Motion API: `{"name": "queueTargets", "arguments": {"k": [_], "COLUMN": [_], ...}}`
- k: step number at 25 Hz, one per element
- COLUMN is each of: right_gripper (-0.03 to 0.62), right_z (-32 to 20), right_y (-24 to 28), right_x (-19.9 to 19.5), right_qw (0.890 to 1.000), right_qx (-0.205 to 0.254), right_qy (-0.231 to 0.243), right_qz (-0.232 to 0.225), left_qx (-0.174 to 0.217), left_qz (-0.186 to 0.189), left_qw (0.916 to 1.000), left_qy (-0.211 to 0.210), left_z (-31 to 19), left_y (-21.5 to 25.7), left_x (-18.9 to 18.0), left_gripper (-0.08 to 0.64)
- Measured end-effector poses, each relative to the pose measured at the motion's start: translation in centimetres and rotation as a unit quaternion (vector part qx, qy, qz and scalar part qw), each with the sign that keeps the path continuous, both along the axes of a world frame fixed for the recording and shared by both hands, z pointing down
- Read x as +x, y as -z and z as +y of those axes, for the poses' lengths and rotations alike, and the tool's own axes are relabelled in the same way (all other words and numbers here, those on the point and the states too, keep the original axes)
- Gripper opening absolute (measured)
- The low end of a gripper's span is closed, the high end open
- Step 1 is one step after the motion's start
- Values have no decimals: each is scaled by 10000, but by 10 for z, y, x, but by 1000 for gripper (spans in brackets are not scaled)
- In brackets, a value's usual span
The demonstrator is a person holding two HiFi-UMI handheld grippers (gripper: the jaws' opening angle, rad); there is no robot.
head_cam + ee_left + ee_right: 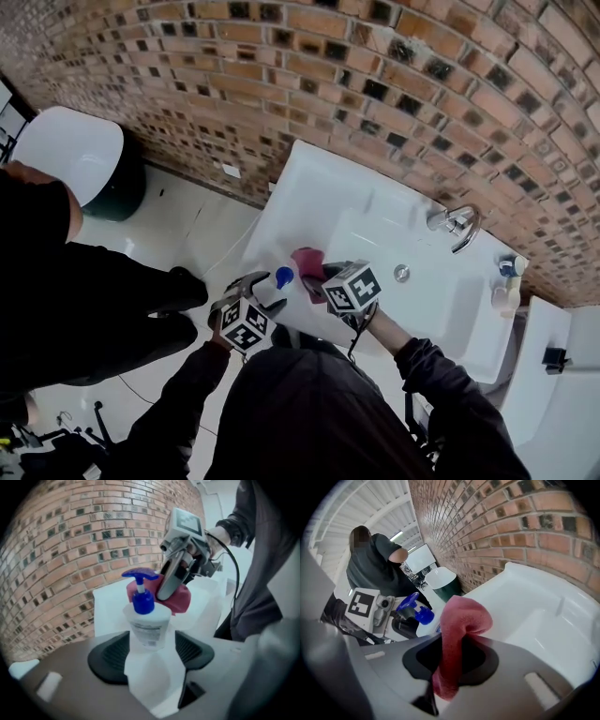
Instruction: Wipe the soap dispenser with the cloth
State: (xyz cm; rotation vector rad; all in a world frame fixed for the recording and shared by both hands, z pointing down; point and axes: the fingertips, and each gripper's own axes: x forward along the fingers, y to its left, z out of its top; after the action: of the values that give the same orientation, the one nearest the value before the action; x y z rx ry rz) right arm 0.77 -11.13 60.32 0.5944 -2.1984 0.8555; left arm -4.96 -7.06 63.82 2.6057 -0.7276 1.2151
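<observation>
Brick wall (pixel 422 56) backdrop, white sink (pixel 319 178) below it, faucet (pixel 457 225) at the far end.

Soap dispenser (pixel 147 620): upright at the sink's near-left corner rim, blue pump on top, base hidden.

- Left hand-held gripper (pixel 151 648): jaws partly apart, one either side of the bottle body. Pads sit right at its flanks but don't look clamped, so I read it as bracketing, not gripping.
- Right hand-held gripper (pixel 452 656): closed on the red cloth (pixel 457 634). A folded wad sticks out past the tips and a tail hangs below. The cloth is just beside the pump head; can't tell if it's touching.

Handling, my read:
- Bottle is thin translucent plastic, light and smooth, and will go slick if soapy.
- It's tall over what's likely a small base, so side pressure from wiping will probably tip or skate it unless the body is held.
- Hold it mid-body below the collar with moderate squeeze, since the walls will likely flex.
- Stay off the pump head; it'll dispense or twist.
- Cloth is soft and limp and won't push back. The wad near the tips is the usable wiping face.

Text: the bottle has a printed label with small dark lines, too blurred to read. No brand legible. Cubes carry only square markers.
</observation>
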Motion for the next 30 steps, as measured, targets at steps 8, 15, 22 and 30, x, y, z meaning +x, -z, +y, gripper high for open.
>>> {"name": "queueTargets", "arguments": {"k": [8,15,22,30], "right_gripper": [78,79,78,78], "right_z": [11,12,5,-1], "right_y": [12,13,21,82], "right_x": [37,46,35,-5], "right_qw": [9999,9999,9996,9852], "right_qx": [34,19,-16,-580], "right_qy": [-118,-170,-119,-164], "right_qz": [56,-6,-259,-1607], "left_qx": [231,385,326,412], "left_qz": [-24,-36,201,1473], "left_qw": [9895,9816,9856,9847], "left_qy": [-1424,-1868,-1648,-832], "left_z": [-20,-23,-23,-21], "left_y": [-17,-24,-22,55], "left_x": [26,34,33,35], "left_gripper": [431,408,383,377]}}
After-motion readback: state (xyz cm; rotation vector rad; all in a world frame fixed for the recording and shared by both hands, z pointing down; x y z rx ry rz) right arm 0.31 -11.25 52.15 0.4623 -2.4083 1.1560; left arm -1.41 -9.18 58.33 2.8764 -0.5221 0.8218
